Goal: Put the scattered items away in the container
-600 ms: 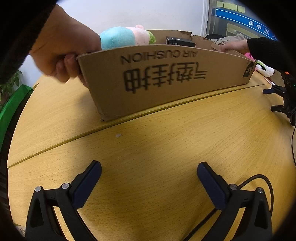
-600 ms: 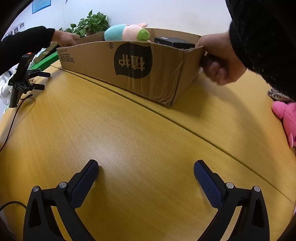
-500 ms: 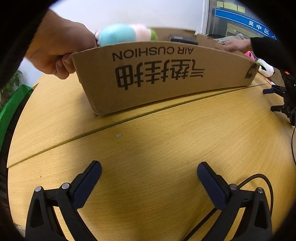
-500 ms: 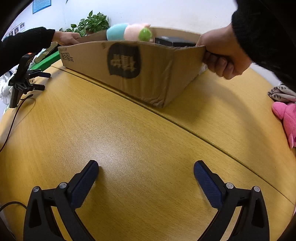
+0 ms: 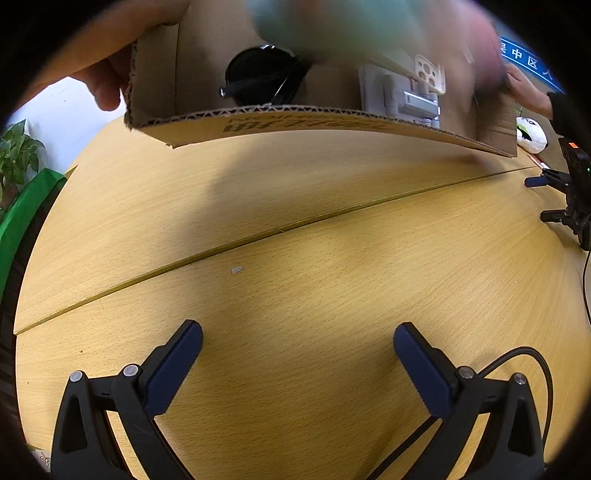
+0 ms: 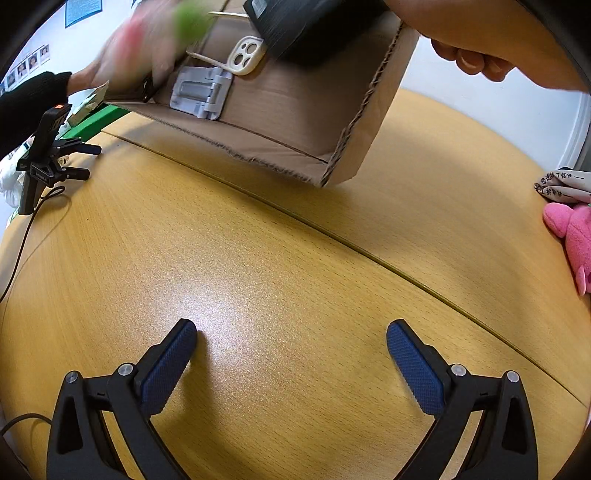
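Left gripper (image 5: 297, 347) sat low over the wooden table (image 5: 295, 229) in its own wrist view, its 2 blue pads spread wide with nothing between them; I saw only bare tabletop in the gap. Beyond it, the cardboard box (image 5: 295, 125) was tipped up off the table toward the camera, its open top facing me, held by a hand (image 5: 107, 77) at its left end and another hand (image 5: 524, 88) at its right. Inside I could make out a round black item (image 5: 258, 74), a grey folding stand (image 5: 402, 99) and a pale phone case (image 5: 428, 74), with a blurred teal and pink plush toy (image 5: 332, 22) near the upper rim. A black clamp mount (image 5: 569, 184) stood at the table's right edge. Right gripper (image 6: 291, 349), seen from its own camera, was likewise spread wide and empty above the table. From there the box (image 6: 295, 122) hung tilted, one corner nearest the tabletop, with the stand (image 6: 199, 92), the case (image 6: 245, 55) and a black box (image 6: 291, 26) inside it, and a blurred pink and green shape (image 6: 162, 33) at its far side. A pink plush (image 6: 576, 236) lay at the table's right edge.
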Available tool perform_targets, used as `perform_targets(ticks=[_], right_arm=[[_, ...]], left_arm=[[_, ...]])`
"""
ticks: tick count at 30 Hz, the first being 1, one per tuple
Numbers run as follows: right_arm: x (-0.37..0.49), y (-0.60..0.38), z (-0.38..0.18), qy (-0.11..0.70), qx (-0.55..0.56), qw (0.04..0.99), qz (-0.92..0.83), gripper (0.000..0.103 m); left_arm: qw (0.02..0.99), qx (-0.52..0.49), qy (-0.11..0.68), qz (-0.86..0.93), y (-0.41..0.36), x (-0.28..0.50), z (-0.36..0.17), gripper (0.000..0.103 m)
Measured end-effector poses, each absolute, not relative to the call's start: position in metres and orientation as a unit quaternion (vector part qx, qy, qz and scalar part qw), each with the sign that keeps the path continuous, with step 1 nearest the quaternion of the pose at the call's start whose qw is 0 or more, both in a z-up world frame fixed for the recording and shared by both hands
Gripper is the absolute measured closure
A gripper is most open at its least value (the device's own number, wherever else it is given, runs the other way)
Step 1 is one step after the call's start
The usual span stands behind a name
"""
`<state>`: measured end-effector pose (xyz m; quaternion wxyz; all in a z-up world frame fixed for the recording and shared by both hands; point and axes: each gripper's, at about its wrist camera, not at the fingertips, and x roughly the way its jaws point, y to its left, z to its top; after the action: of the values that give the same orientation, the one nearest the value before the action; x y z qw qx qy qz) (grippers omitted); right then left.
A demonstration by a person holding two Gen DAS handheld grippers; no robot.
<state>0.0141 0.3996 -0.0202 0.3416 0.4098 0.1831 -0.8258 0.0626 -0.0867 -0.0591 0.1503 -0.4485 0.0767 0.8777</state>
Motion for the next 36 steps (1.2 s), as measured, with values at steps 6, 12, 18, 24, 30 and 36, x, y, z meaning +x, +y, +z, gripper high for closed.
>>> perform_targets(ticks=[6, 12, 18, 24, 30, 36], right_arm=[[0.015, 0.400, -0.020, 0.185, 0.409, 0.342, -0.826, 0.000], [0.014, 0.401, -0.020, 0.184, 0.410, 0.343, -0.825, 0.000], [0.014, 0.403, -0.019, 0.184, 0.409, 0.345, -0.824, 0.000], [0.015, 0.407, -0.017, 0.185, 0.410, 0.346, -0.823, 0.000], [0.016, 0.411, -0.010, 0.185, 0.410, 0.347, -0.823, 0.000], [0.016, 0.415, -0.004, 0.185, 0.410, 0.347, -0.823, 0.000]], left_arm=[[0.151, -0.448, 0.077, 0.878, -0.088, 0.063, -0.059, 0.000], [0.151, -0.449, 0.077, 0.878, -0.089, 0.063, -0.058, 0.000], [0.151, -0.448, 0.077, 0.878, -0.089, 0.063, -0.057, 0.000], [0.151, -0.449, 0.077, 0.877, -0.090, 0.063, -0.055, 0.000], [0.152, -0.448, 0.077, 0.877, -0.092, 0.063, -0.054, 0.000], [0.152, -0.449, 0.077, 0.877, -0.093, 0.064, -0.052, 0.000]])
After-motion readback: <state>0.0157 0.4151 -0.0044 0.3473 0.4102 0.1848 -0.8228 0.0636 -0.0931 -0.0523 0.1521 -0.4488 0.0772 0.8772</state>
